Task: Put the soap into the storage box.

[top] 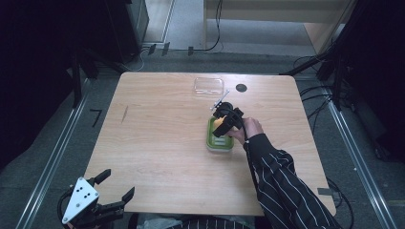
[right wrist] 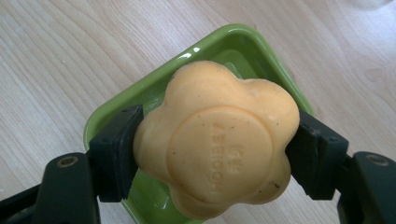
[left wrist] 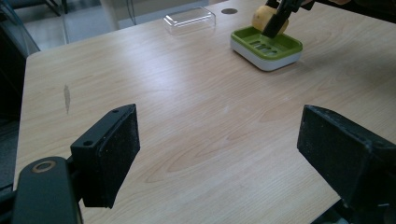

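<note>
Orange and flower-shaped, the soap (right wrist: 217, 140) sits clamped between the black jaws of our right gripper (right wrist: 217, 144), which press on its two sides with no slack. In the high view we see that gripper (top: 224, 119) hanging just over the green soap dish (top: 218, 141), the soap at the dish's twelve o'clock end and tilted, not lying flat in the tray. The dish rests on the wooden table (top: 157, 138), a little right of centre. Beyond it, at about eleven o'clock, lies the clear lid (top: 208, 85), well apart. Our left gripper (top: 107, 193) waits at the table's seven o'clock corner, jaws wide and holding nothing.

We judge the soap is gripped and brought over its dish; lowering it, letting go, and perhaps fitting the lid remain.
</note>
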